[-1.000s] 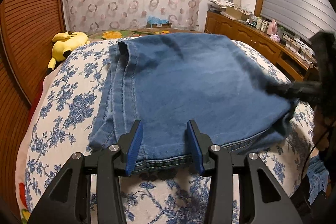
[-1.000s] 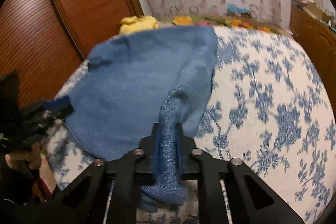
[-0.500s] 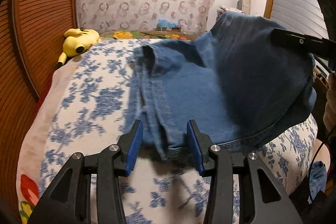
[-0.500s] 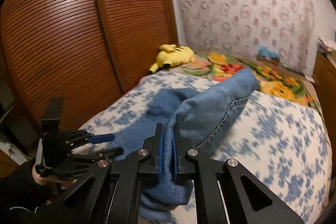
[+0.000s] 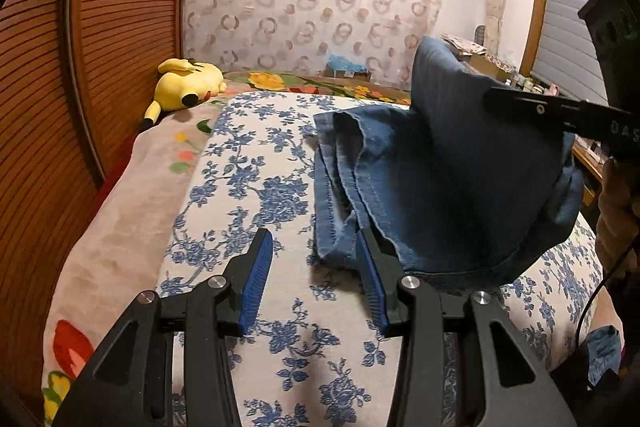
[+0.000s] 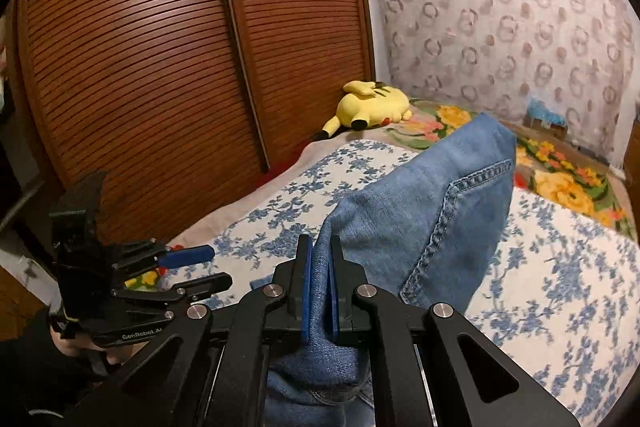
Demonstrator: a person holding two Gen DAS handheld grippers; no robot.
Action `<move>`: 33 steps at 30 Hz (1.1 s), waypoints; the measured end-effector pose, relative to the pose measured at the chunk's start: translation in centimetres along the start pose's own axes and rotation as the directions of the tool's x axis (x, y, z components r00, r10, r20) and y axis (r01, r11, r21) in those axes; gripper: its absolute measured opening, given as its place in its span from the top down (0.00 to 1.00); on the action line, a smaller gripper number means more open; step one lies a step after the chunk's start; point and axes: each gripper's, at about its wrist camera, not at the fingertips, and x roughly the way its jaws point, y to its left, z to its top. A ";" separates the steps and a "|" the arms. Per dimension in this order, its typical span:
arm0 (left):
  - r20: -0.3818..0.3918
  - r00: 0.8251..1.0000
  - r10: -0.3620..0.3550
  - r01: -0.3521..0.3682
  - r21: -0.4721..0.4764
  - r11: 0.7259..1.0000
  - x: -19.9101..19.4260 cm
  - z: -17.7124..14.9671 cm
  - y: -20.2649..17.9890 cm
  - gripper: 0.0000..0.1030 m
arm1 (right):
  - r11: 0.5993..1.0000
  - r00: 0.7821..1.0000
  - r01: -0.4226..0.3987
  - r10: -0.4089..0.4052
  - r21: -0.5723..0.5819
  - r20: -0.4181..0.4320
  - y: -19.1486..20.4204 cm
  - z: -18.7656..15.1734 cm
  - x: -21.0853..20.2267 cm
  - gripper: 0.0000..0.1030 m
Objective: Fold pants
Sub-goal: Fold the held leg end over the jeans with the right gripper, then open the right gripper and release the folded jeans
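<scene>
Left wrist view: bed [image 5: 280, 327] with the blue-floral cover fills most of the frame, louvered wooden wardrobe doors [image 5: 100, 27] along its left side, patterned curtain [image 5: 312, 11] behind. Jeans [image 5: 460, 195] lie on the right half of the bed, one side flat on the cover, the other side raised off it like a tent. Raised part hangs from the right tool [image 6: 320, 291], so the lift looks like the start of a fold-over, carrying that half across the flat half.

Right wrist view: right tool is clamped on a bunched edge of denim, pads pressed together with only the cloth between. Stitched seam runs up the lifted panel. Which part of the jeans is pinched (waistband or hem) I can't tell for sure; fabric is bunched and close to the lens.

Left tool [image 5: 316, 283] sits low over the bed at the near edge of the jeans, pads apart, nothing held. Its right pad is just beside or touching the near denim edge, left pad over bare cover. My read: it's parked there to pin or catch that corner so the flat layer doesn't drag during the fold.

Yellow plush toy [image 5: 188, 85] sits at the far end by the wardrobe, well apart from the jeans, no interference.
</scene>
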 end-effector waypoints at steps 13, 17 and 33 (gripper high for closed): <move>0.001 0.999 0.036 -0.036 -0.041 0.999 -0.7 -0.6 2.4 0.57 | 0.993 0.981 -0.112 0.115 0.028 -0.159 1.5 -1.8 9.0 0.93; -0.004 0.999 0.046 -0.046 -0.053 0.998 -0.6 -0.8 3.1 0.57 | 0.991 0.974 -0.119 0.127 0.058 -0.186 0.9 -1.5 10.7 0.93; 0.042 0.999 -0.026 0.026 -0.005 1.000 -1.3 2.1 -0.2 0.57 | 0.998 0.994 0.056 -0.056 0.002 -0.097 -2.8 1.0 5.0 0.51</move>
